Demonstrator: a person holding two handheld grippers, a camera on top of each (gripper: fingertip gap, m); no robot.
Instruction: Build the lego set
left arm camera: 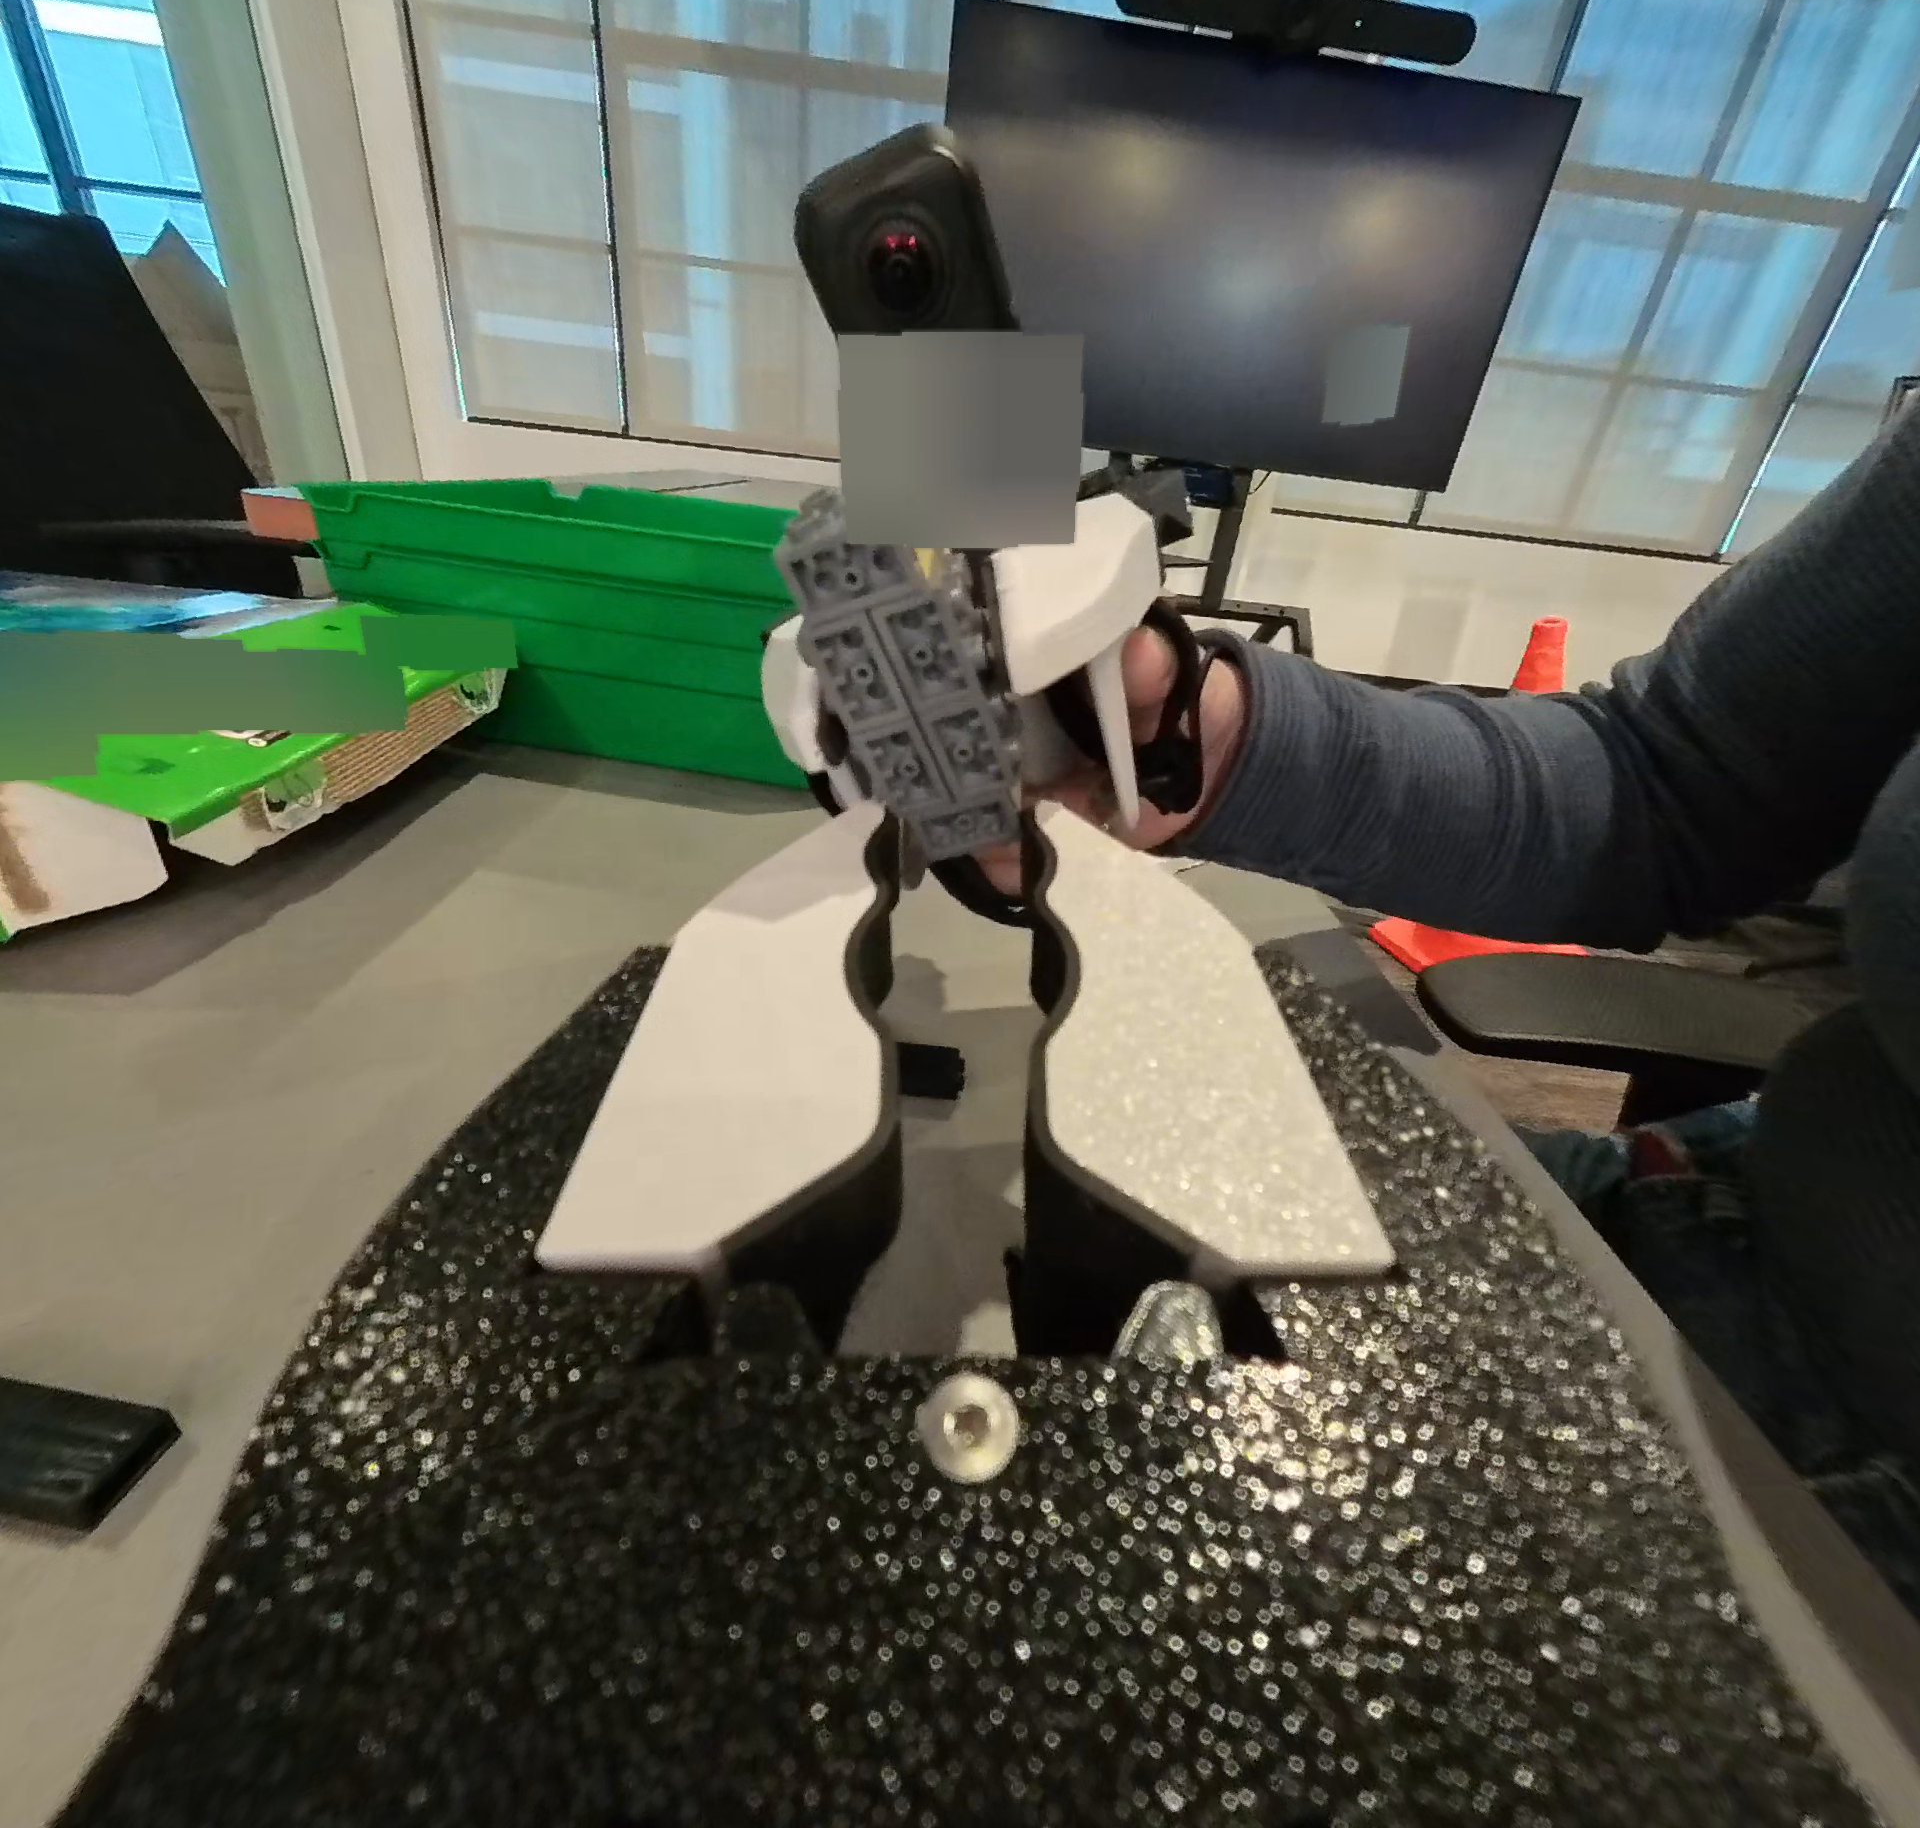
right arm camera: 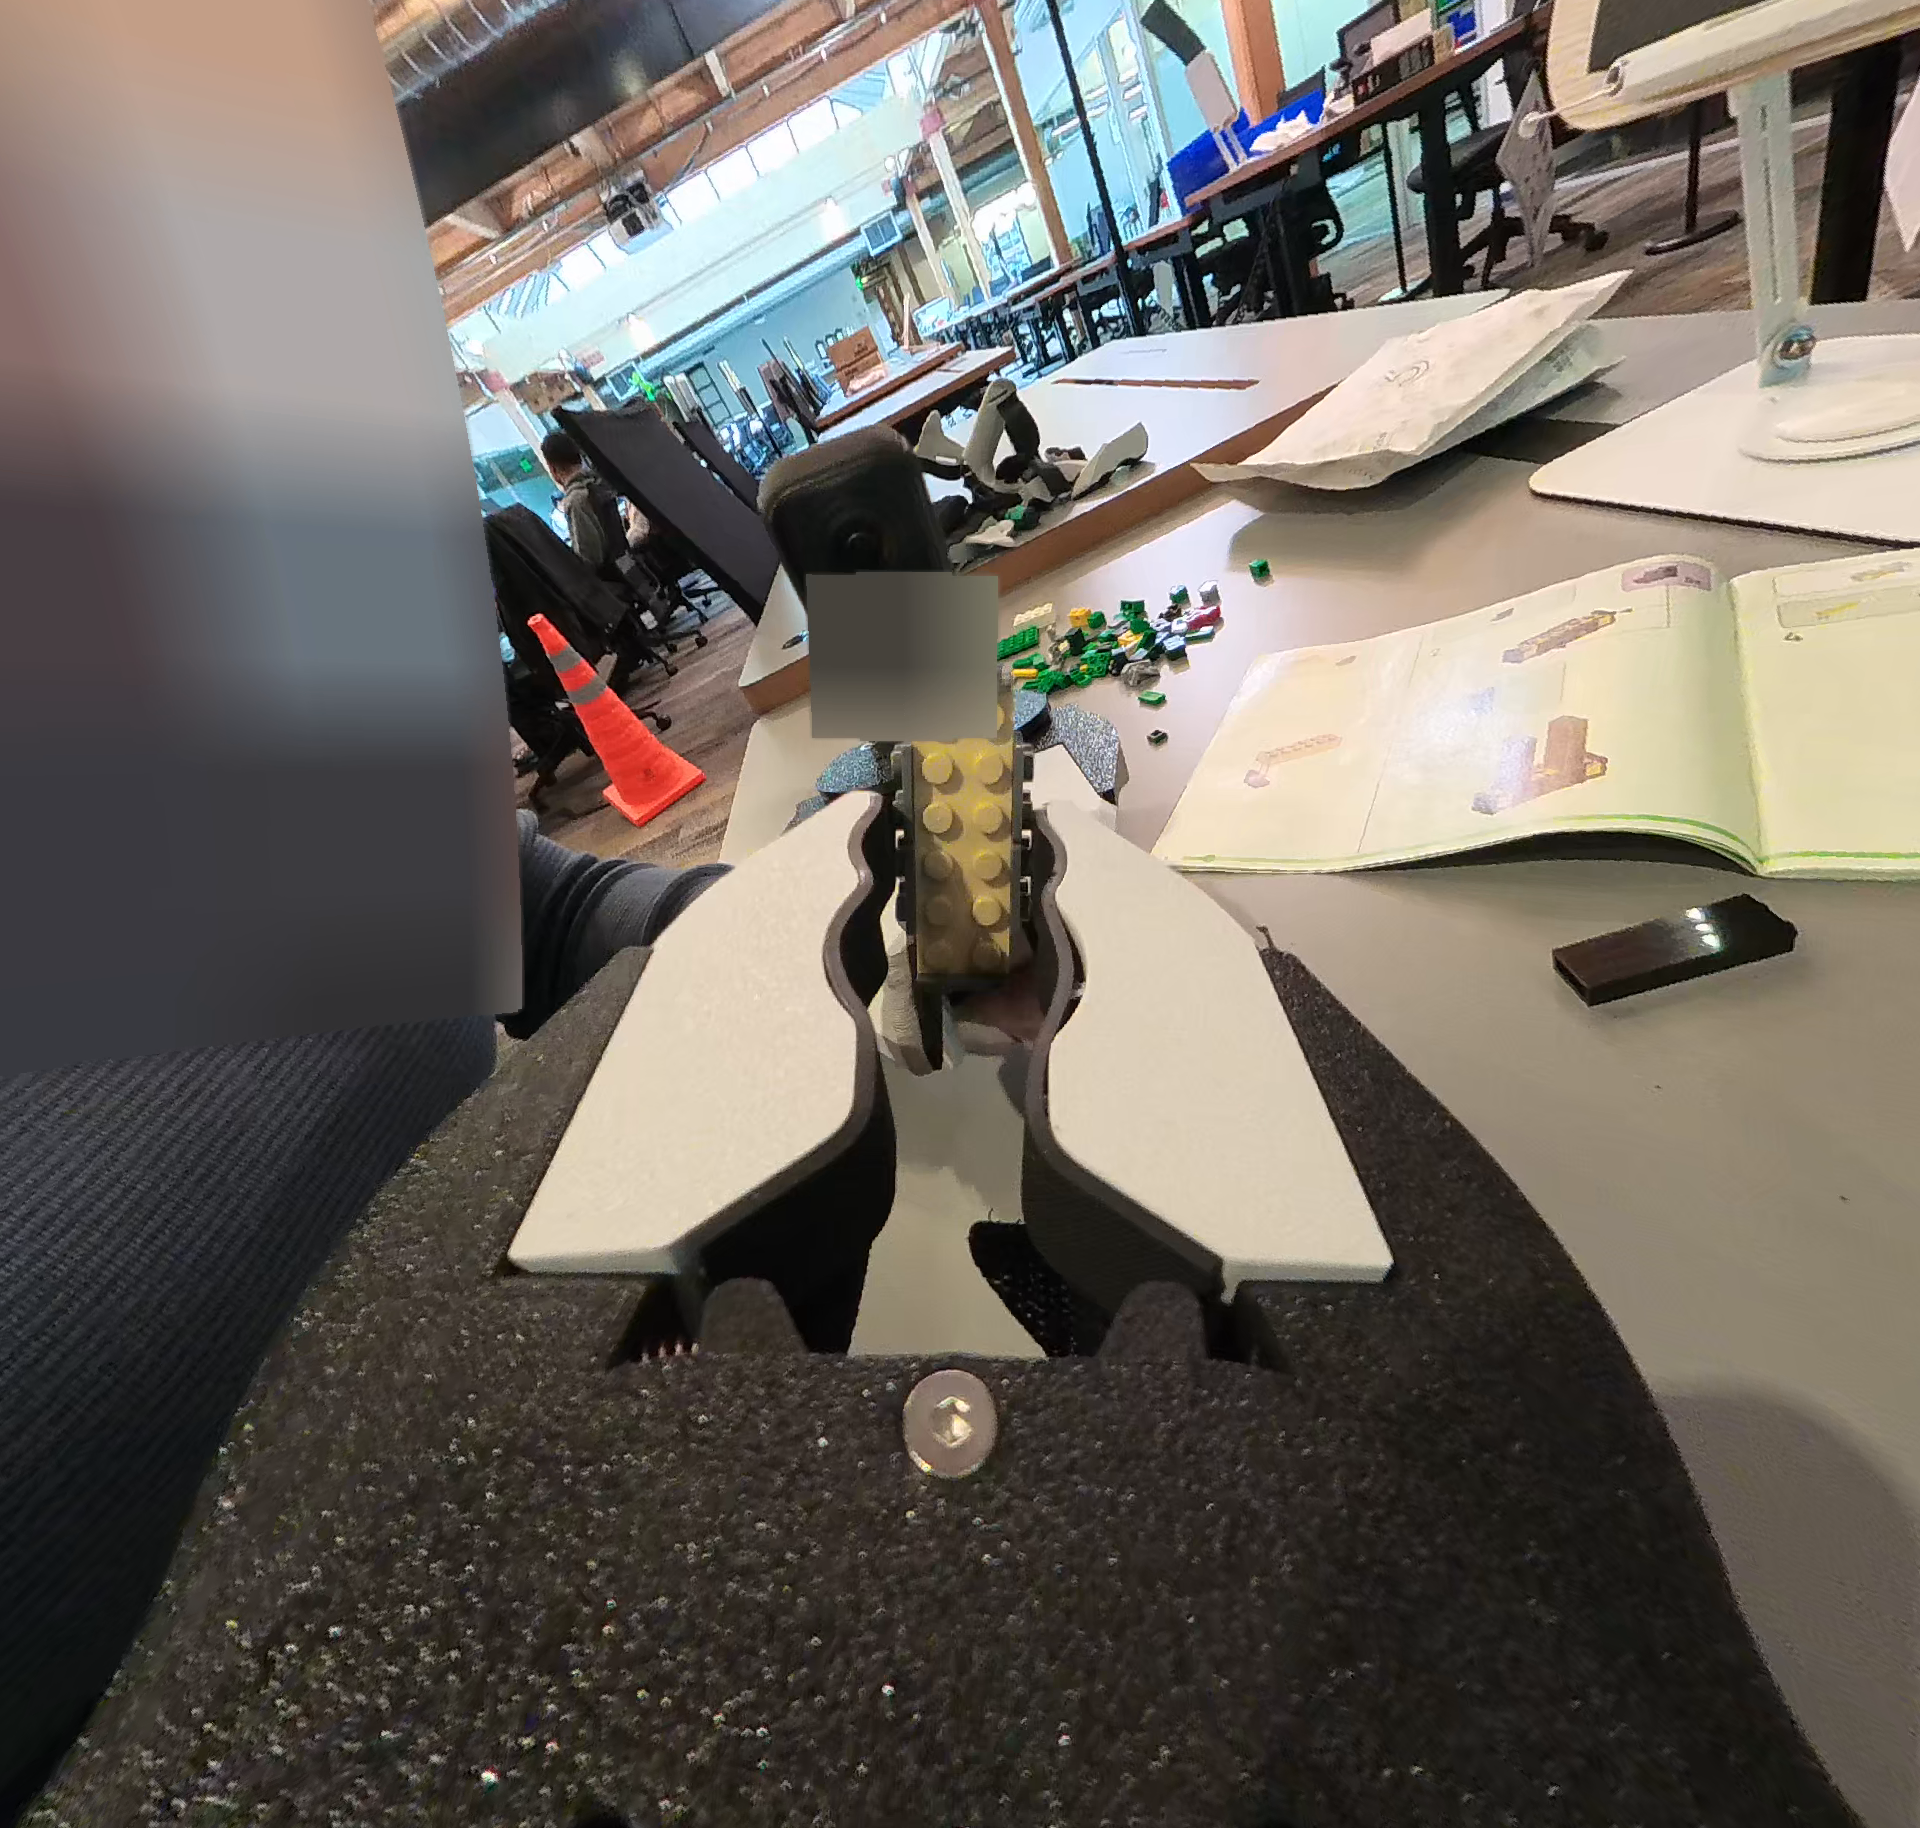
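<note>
A lego assembly of grey plates topped with tan bricks is held in the air between my two grippers, which face each other. In the left wrist view I see its grey underside, tilted a little. My left gripper is shut on its lower end. The right gripper, held by a hand, is behind it. In the right wrist view the tan studded top sits between the fingers of my right gripper, which is shut on it. The left gripper's black body shows behind.
A pile of loose bricks and an open instruction booklet lie on the grey table. A black flat piece lies near the booklet. Green bins and a green lego box stand on the left. A small black piece lies below. Some 4 centimetres of space lies between my two pairs of fingers.
</note>
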